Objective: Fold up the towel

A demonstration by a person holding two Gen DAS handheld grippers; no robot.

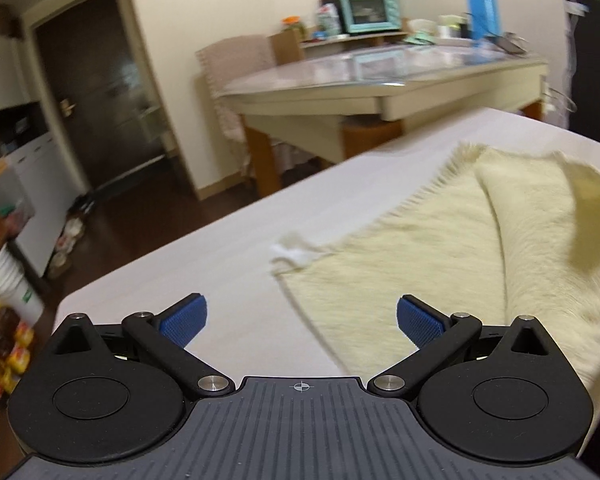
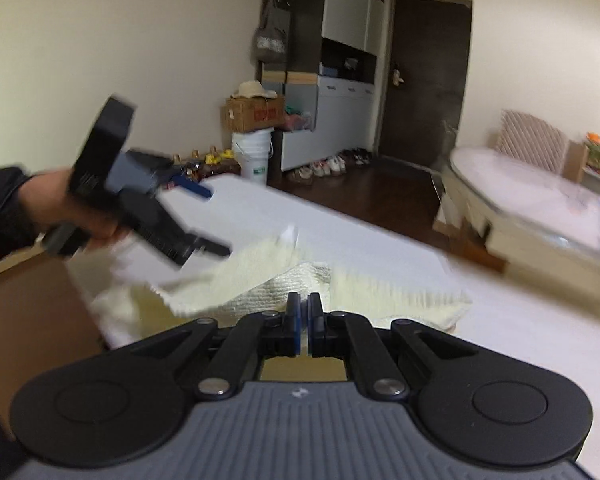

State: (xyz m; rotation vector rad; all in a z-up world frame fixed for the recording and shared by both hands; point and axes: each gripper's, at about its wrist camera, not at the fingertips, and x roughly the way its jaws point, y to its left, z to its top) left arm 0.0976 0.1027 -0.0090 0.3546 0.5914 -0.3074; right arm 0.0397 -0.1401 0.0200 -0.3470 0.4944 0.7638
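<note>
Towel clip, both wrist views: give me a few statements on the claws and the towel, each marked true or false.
1. The left claw is open. True.
2. The left claw grips the towel. False: nothing lies between its fingers, and the towel's edge lies beyond them.
3. The right claw is wide open. False: its fingers are nearly together at the towel's edge; whether they pinch cloth cannot be told.
4. The towel lies flat in one layer. False: one part is lifted and doubled over.
5. The towel rests on a white table. True.
</note>
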